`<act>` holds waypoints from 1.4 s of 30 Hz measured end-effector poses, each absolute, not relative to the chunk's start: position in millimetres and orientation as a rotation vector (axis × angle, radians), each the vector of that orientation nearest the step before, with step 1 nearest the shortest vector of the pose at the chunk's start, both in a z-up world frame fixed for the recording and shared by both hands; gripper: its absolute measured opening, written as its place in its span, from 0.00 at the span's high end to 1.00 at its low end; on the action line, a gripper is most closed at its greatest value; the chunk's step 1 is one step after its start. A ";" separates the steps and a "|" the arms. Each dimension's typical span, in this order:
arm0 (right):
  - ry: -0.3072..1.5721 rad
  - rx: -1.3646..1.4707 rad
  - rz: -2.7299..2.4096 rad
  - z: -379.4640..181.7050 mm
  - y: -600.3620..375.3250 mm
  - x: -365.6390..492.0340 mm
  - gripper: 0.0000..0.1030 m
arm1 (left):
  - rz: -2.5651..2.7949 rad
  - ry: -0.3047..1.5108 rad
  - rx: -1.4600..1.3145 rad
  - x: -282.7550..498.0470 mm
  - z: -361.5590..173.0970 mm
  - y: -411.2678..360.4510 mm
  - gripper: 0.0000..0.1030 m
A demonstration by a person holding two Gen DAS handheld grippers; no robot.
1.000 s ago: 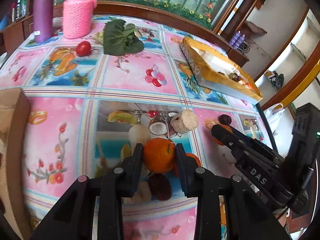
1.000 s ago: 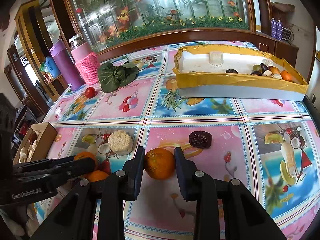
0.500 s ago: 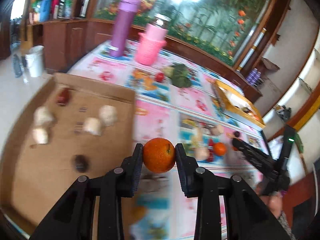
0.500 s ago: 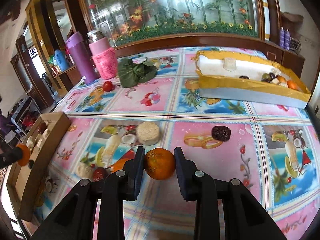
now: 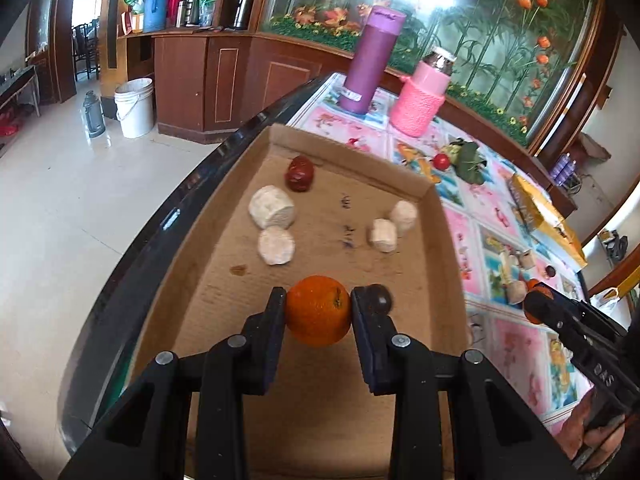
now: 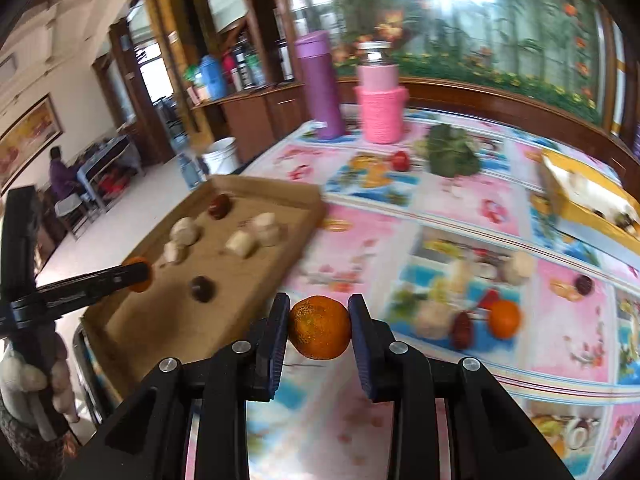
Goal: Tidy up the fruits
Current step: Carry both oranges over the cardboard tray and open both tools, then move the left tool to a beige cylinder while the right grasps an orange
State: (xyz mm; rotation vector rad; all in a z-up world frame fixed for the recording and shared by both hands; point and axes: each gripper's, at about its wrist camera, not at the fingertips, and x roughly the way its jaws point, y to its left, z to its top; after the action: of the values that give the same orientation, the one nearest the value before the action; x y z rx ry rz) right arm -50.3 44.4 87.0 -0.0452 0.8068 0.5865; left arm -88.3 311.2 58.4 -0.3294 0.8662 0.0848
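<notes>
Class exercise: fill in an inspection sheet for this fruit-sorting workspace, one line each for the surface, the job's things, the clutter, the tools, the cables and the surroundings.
Surface: table under a pink fruit-print cloth.
Job's things: cardboard tray at the table edge holds four pale pieces, a red fruit and a dark one; yellow tray on the far side; a loose orange and other pieces on the cloth.
Clutter: purple flask, pink knitted bottle, leafy greens.
Tools: left tool shut on an orange over the cardboard tray; right tool shut on another orange above the cloth.
Cables: nothing seen.
Surroundings: white bucket on the tiled floor, wooden cabinets, flower mural.
</notes>
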 end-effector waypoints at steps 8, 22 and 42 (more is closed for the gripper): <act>0.859 -0.147 0.732 65.5 149.8 -67.7 0.68 | 0.110 0.929 -0.332 -69.6 40.6 335.7 0.69; 0.885 -0.237 0.723 41.8 189.9 -63.7 0.67 | 0.099 0.901 -0.435 -70.1 38.3 351.6 0.68; 0.771 0.077 0.572 85.0 51.7 -112.3 0.36 | 0.154 0.686 -0.234 -147.4 100.0 242.7 0.21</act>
State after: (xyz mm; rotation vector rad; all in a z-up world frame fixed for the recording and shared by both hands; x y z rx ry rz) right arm -112.3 51.7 85.0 0.0766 0.7709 0.5717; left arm -147.4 242.7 100.0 -0.2339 0.6861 0.1544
